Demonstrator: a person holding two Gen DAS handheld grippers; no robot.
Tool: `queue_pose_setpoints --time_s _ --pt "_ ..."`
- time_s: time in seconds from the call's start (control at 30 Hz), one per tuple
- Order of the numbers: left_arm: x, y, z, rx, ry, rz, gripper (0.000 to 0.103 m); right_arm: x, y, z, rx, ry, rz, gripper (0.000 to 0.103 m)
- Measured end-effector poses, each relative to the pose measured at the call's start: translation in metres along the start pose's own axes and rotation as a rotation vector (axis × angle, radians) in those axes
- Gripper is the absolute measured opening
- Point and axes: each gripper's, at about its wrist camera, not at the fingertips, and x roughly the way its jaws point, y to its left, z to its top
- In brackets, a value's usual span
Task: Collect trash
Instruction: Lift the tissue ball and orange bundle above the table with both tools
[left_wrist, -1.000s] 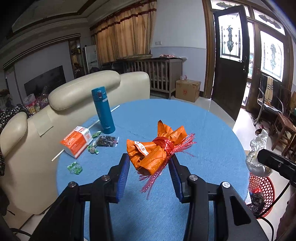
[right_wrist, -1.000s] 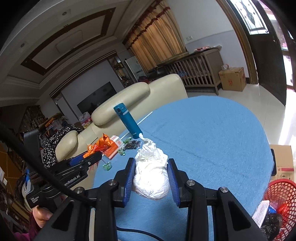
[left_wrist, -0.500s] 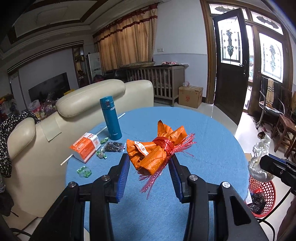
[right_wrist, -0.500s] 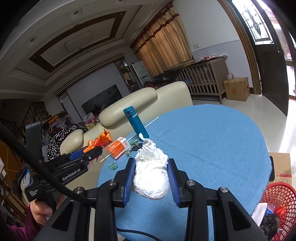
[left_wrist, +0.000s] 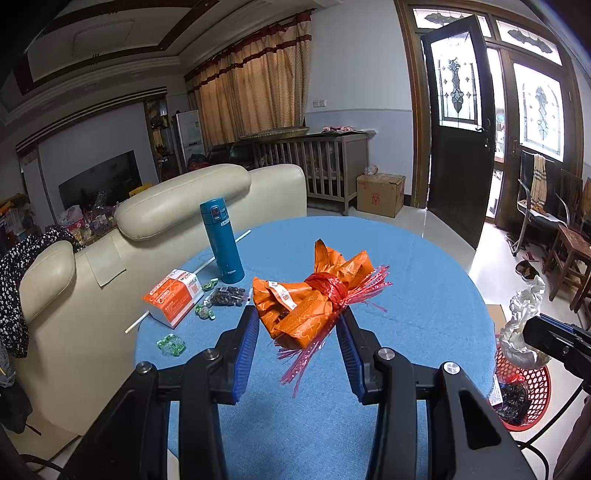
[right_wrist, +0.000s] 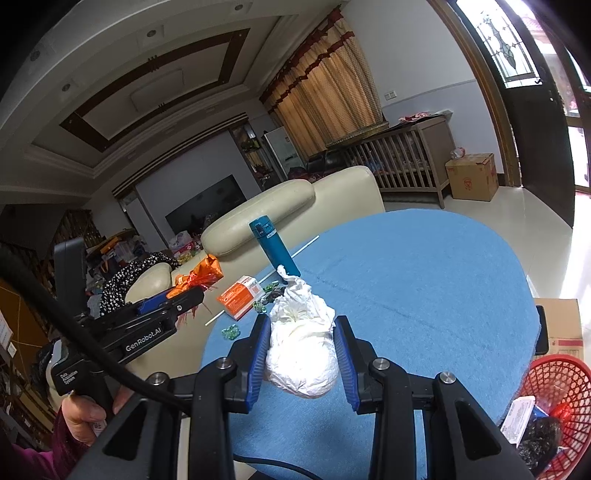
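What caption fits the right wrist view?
Right gripper holds a white bag above the blue table, red basket nearby.

On the table (left_wrist: 424, 302), the flask (left_wrist: 221, 240) stands at 11 o'clock, the box (left_wrist: 173, 302) beside it at 10; the basket (left_wrist: 537, 391) at 3.

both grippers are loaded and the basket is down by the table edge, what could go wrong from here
The red basket already holds trash, so the bulky white bag in the right gripper may catch its rim or spill over. The orange bundle in the left gripper trails loose red strips that could snag. Swinging low across the table risks toppling the teal bottle.
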Motion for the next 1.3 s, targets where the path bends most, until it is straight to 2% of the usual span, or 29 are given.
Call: queue_pose_setpoints --time_s 1.3 --pt "0.003 -0.004 -0.002 0.03 0.002 -0.002 0.045 -0.021 -0.012 -0.002 0.035 -0.042 0.02 0.038"
